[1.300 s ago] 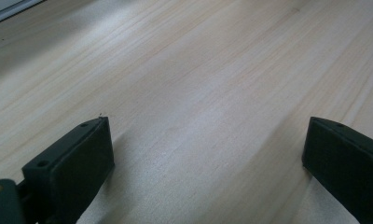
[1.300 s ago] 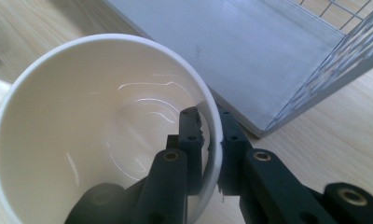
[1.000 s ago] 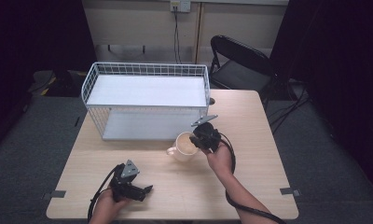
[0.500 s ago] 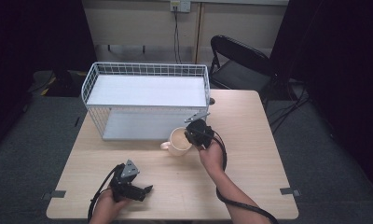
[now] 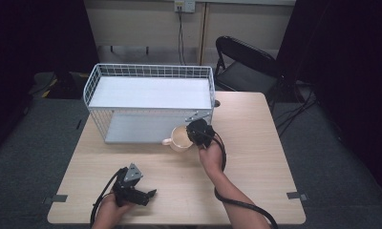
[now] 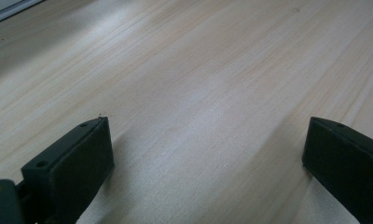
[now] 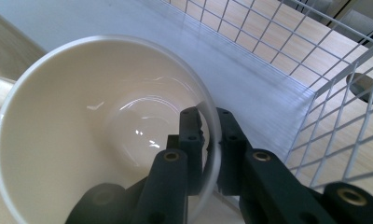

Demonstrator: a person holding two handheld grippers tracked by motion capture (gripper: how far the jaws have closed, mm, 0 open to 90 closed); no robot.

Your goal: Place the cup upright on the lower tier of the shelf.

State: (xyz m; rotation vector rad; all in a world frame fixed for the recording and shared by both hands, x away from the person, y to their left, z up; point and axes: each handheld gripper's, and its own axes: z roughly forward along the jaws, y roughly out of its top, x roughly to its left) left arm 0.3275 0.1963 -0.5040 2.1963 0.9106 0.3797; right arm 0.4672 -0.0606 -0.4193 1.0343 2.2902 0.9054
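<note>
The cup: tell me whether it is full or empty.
Empty. In the right gripper view the cup shows a bare, glossy cream bottom with only light reflections, and the right gripper pinches its rim.

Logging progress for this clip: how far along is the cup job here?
Done: the right gripper is clamped on the cream cup's rim. In hand: the cup sits at the open front of the white wire rack. Left: placing it on the lower shelf, probably. The left gripper rests open.

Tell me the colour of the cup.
Cream, inside and out; the cup shows best in the right gripper view.
</note>
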